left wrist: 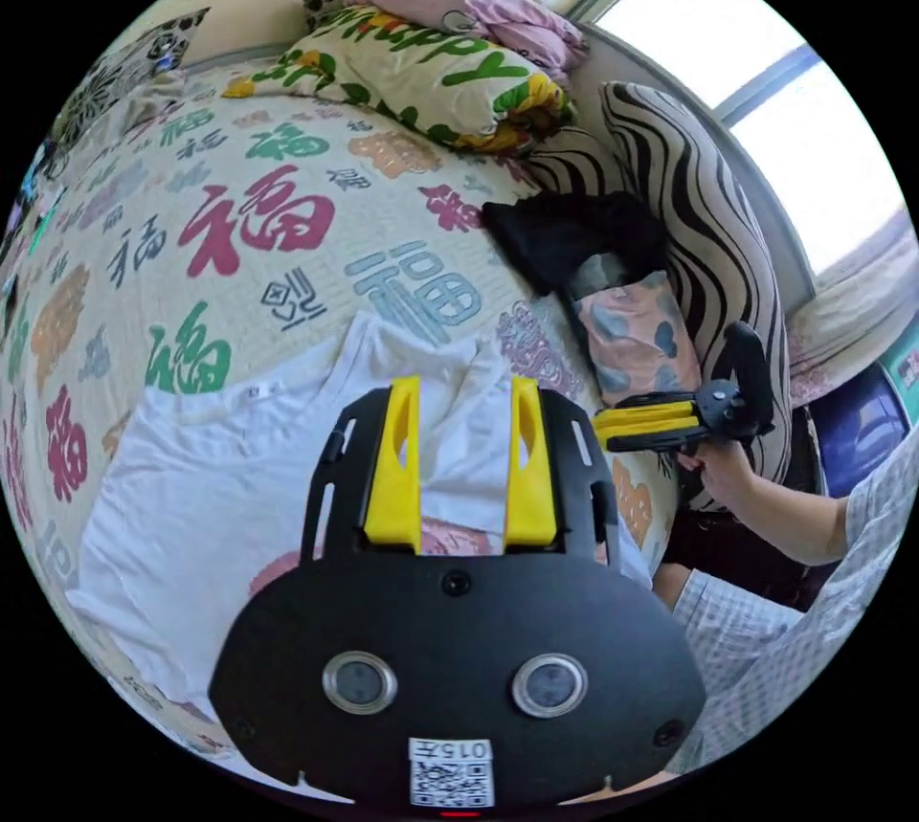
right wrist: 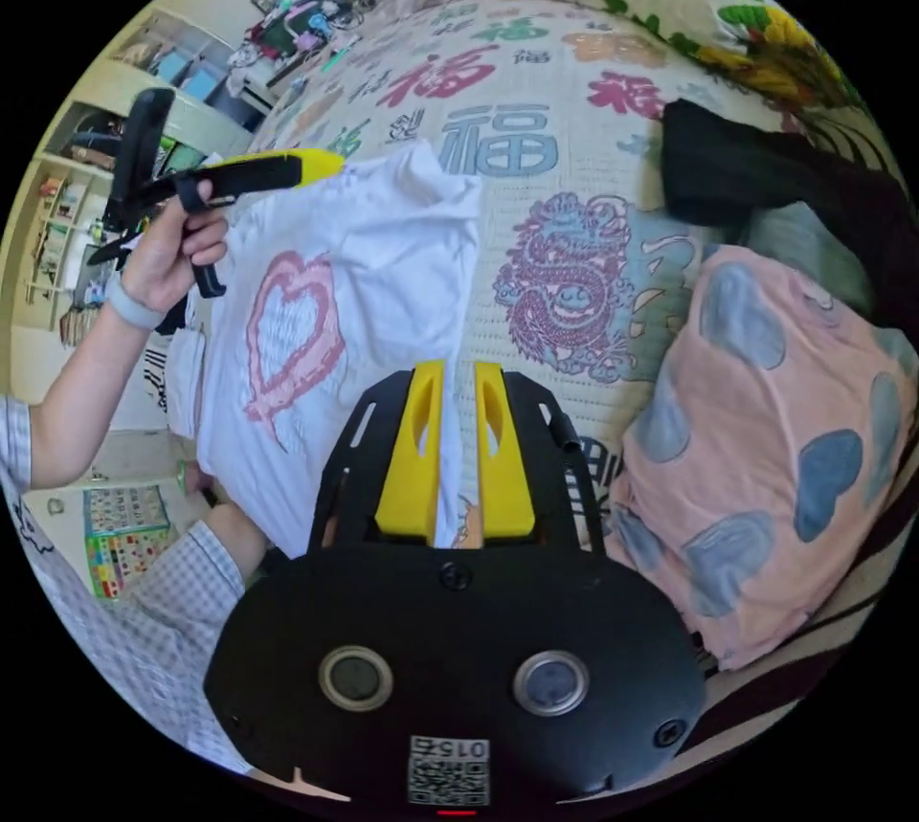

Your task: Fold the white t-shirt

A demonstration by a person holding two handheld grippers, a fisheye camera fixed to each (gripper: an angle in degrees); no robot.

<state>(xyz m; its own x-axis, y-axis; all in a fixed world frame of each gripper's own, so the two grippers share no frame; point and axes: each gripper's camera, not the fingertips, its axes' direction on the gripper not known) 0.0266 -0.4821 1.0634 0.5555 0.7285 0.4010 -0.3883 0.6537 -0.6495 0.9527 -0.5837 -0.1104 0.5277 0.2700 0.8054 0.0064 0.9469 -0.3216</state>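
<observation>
The white t-shirt [right wrist: 316, 334] lies on the bed [left wrist: 316, 219], spread over the printed bedspread near its front edge, with the pink heart print showing in the right gripper view. Our left gripper [left wrist: 458, 458] hovers above the shirt with its yellow fingers [left wrist: 397, 468] parted and nothing between them. Our right gripper [right wrist: 458, 449] sits at the shirt's edge beside the pink heart-patterned pillow [right wrist: 766, 439]; its fingers stand narrowly apart with a strip of white cloth between them, and we cannot tell whether they pinch it. We judge the shirt light, soft and limp: thin cotton that will sag and crease. Best to take it at hem corners or shoulder seams, keeping it taut.
</observation>
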